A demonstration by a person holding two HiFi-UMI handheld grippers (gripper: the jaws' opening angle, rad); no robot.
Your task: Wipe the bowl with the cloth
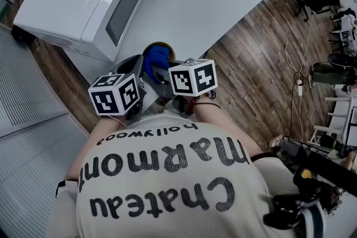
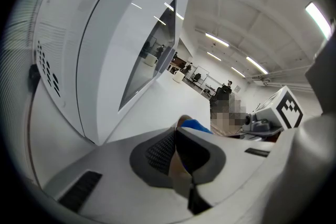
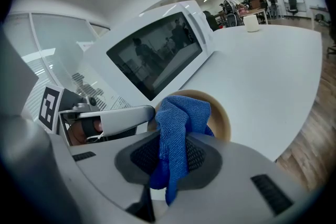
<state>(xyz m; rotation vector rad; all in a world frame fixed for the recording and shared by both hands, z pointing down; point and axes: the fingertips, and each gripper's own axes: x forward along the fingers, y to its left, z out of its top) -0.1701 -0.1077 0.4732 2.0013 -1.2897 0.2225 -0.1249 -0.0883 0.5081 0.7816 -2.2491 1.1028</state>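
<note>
White microwave (image 3: 152, 57) near bowl (image 3: 222, 116), blue cloth (image 3: 178, 118) over it

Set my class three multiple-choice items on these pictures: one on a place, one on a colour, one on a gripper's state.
1. The round tan bowl stands: A) on the white table before the white microwave oven; B) inside the oven; C) atop the oven.
2. The microfibre cloth is: A) red; B) blue; C) green.
3. The right gripper is: A) open, empty; B) shut on the cloth; C) shut on the bowl.
Key: 1A, the right gripper view shows it there; 2B, plainly blue; 3B, its pads pinch the cloth.
</note>
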